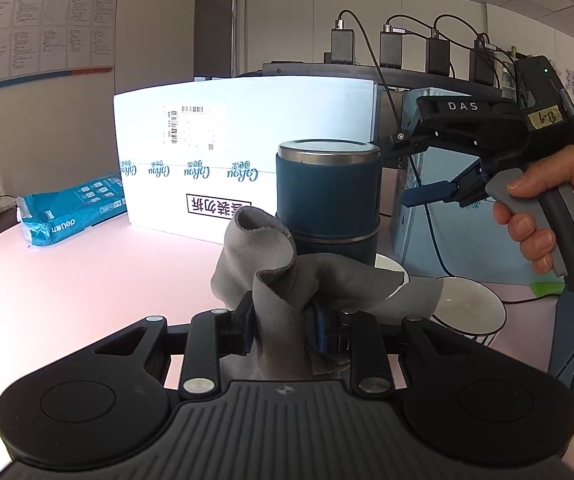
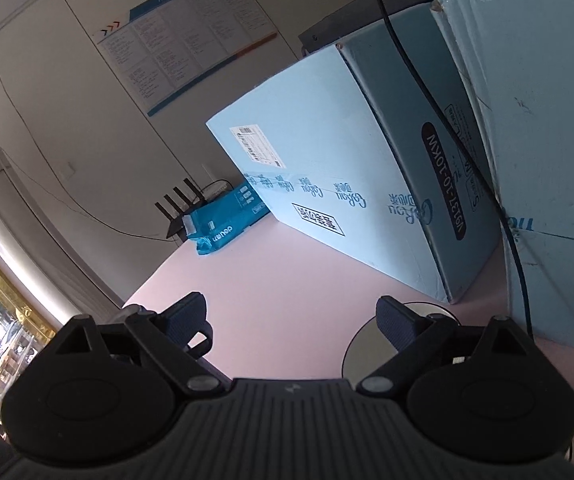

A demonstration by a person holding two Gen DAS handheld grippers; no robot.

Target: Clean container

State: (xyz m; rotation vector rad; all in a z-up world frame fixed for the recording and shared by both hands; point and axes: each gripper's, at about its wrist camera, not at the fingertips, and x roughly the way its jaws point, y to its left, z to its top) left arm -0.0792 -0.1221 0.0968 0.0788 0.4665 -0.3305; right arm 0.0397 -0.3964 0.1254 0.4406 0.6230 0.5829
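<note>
I read "DAS" on my right gripper (image 1: 423,174), taped tag "6-13" behind it. White box (image 1: 247,152): "CoRou" repeated upside down; its side reads "V9137-10-10KW". Blue pack (image 1: 69,216) at the table's far left edge: "deli".

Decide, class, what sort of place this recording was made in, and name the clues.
Probably an office or workroom, not a kitchen: a printed notice board hangs on the wall, shipping cartons stand on the table, and a router sits nearby.
</note>
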